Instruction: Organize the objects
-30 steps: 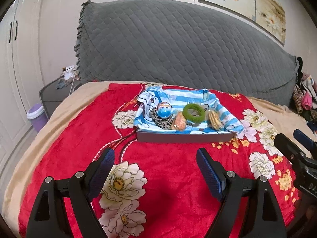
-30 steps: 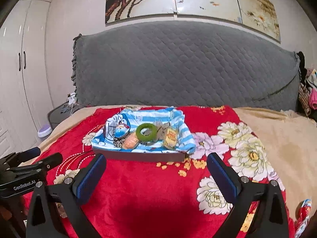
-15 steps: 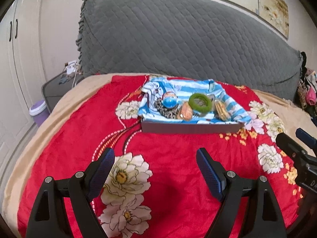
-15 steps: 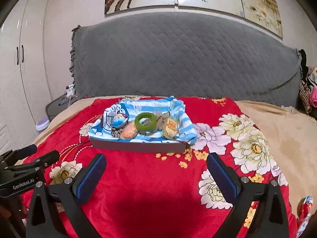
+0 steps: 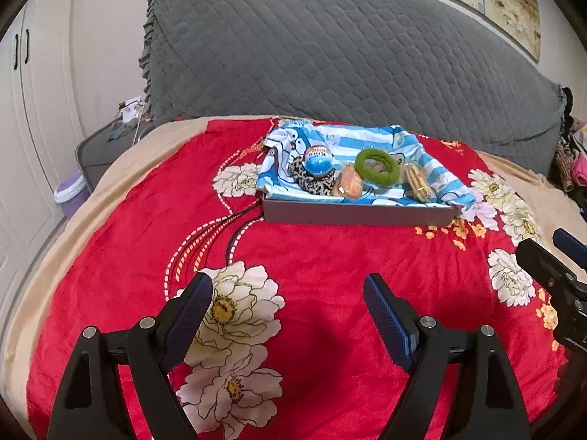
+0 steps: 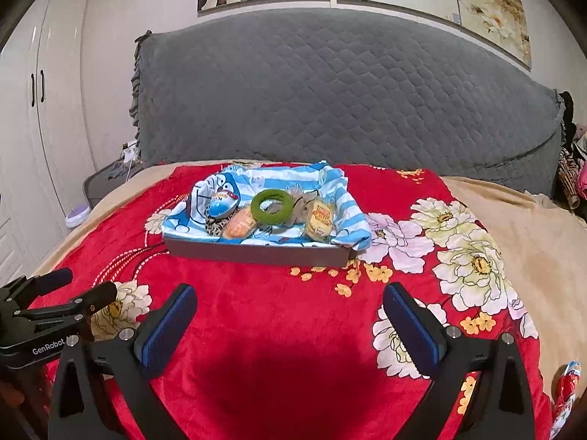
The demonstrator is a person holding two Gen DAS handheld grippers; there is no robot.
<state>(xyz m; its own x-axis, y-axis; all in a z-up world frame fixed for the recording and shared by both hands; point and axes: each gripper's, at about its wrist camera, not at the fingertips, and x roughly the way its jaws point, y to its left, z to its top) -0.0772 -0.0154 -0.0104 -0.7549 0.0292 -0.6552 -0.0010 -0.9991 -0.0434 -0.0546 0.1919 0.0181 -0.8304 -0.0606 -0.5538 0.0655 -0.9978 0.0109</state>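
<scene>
A grey tray (image 5: 352,213) (image 6: 256,253) lined with a blue-striped cartoon cloth (image 5: 367,135) (image 6: 293,176) sits on the red flowered blanket (image 5: 312,256). In it lie a blue egg-shaped toy (image 5: 318,160) (image 6: 221,198), a leopard-print scrunchie (image 5: 306,179), an orange snack packet (image 5: 350,185) (image 6: 240,223), a green ring (image 5: 377,167) (image 6: 272,206) and a yellow snack packet (image 5: 418,182) (image 6: 320,217). My left gripper (image 5: 286,308) is open and empty, well in front of the tray. My right gripper (image 6: 290,315) is open and empty, also in front of it.
A grey quilted headboard (image 5: 348,55) stands behind the bed. A purple bin (image 5: 71,192) and a dark side table (image 5: 106,146) stand at the left. A red and blue wrapped item (image 6: 565,388) lies at the bed's right edge. White wardrobe doors (image 6: 33,128) are on the left.
Both views have tilted slightly downward, so the tray and headboard sit lower in frame. Both grippers stay open and empty; the objects in the tray have not moved.
</scene>
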